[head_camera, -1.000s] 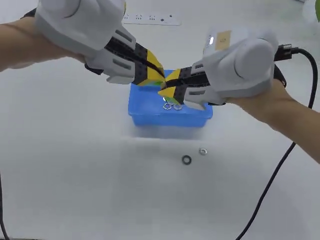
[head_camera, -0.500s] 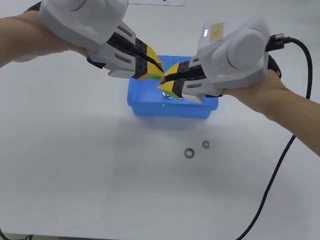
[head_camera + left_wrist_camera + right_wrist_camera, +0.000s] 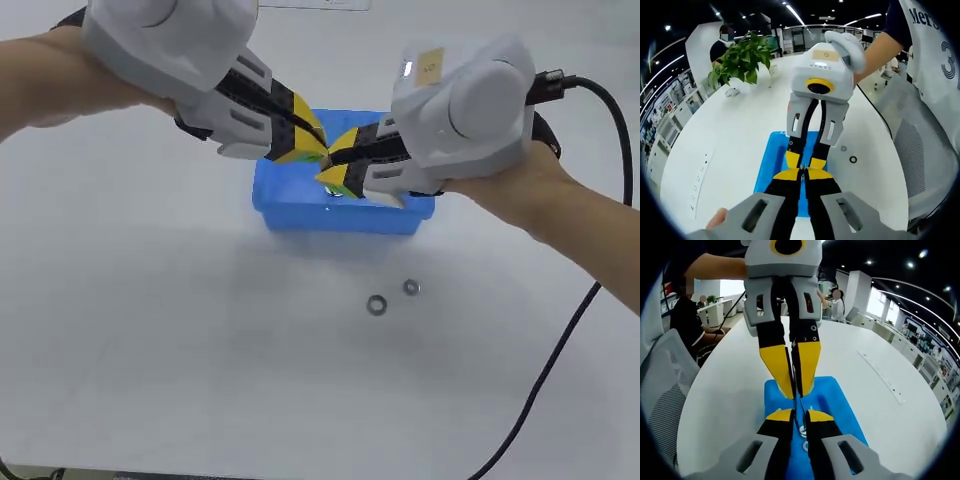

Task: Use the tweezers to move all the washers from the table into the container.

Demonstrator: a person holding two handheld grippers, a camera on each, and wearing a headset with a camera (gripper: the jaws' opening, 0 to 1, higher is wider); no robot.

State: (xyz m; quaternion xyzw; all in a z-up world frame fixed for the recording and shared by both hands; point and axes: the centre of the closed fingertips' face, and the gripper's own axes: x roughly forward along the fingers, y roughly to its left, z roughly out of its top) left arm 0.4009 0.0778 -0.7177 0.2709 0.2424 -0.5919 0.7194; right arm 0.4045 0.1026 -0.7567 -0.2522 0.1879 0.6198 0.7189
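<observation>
1. Left gripper (image 3: 315,152): jaws pressed nearly together on thin metal tweezers (image 3: 795,390), which run down from between its yellow tips. It is held over the container, angled down twd the right gripper.
2. Right gripper (image 3: 335,180): comes in from the opposite side, yellow tips meeting the left's tip to tip. In the right gripper view its jaws are drawn close w/ a slim gap, and the tweezers pass into that gap. Can't tell whether they pinch the tweezers or only flank them.
3. Blue rectangular plastic container (image 3: 340,215): directly under both sets of tips, on the white table (image 3: 150,330). Through the gap in the right gripper view, small metal washers (image 3: 802,430) lie on its floor.
4. Not in the container: two loose washers on the table, nearer the person than its front wall. One is a dark ring (image 3: 376,306), the other a lighter ring (image 3: 411,288) just beside it, apart from each other.
5. Further out: black cable (image 3: 560,340) trails from the right gripper across the table. Green potted plant (image 3: 742,60) sits at the far end in the left gripper view.
</observation>
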